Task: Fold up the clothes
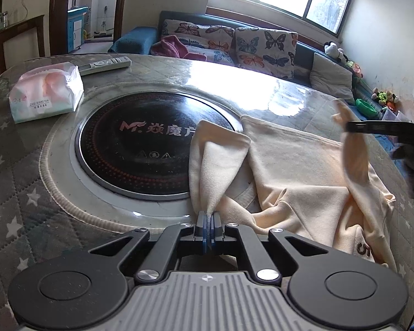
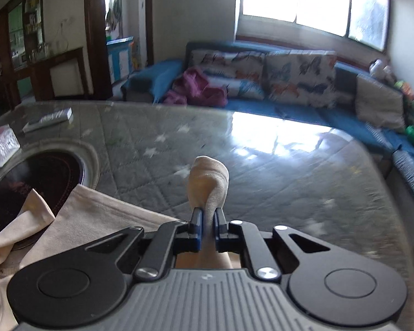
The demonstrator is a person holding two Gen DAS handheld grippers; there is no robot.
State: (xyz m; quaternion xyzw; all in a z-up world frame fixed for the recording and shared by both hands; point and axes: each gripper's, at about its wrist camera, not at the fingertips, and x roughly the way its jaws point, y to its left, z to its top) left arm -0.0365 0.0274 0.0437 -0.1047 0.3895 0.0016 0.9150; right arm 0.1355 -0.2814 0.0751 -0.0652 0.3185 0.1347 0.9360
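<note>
Judging progress: early; the cream sweatshirt [image 1: 295, 171] is still loose and rumpled, with no finished fold visible.
Garment place: it lies on the desk [image 1: 27, 193] just beside the round black cooktop [image 1: 135, 143], one corner lapping over the cooktop's rim.
Left hand-held gripper [image 1: 208, 216]: clamped tight on a pinch of cream cloth, which rises from it in a peaked flap beside the cooktop.
Right hand-held gripper [image 2: 207, 216]: narrowed onto a bunched cuff or sleeve end that sticks up between the pads, on the garment's far side from the cooktop.
Done: both ends are gripped.
Left: bringing the held parts over the body, flattening it, and making the further folds.
Clutter: a tissue pack [image 1: 45, 92] and a remote control [image 1: 105, 64] lie beyond the cooktop, well apart from the cloth.
</note>
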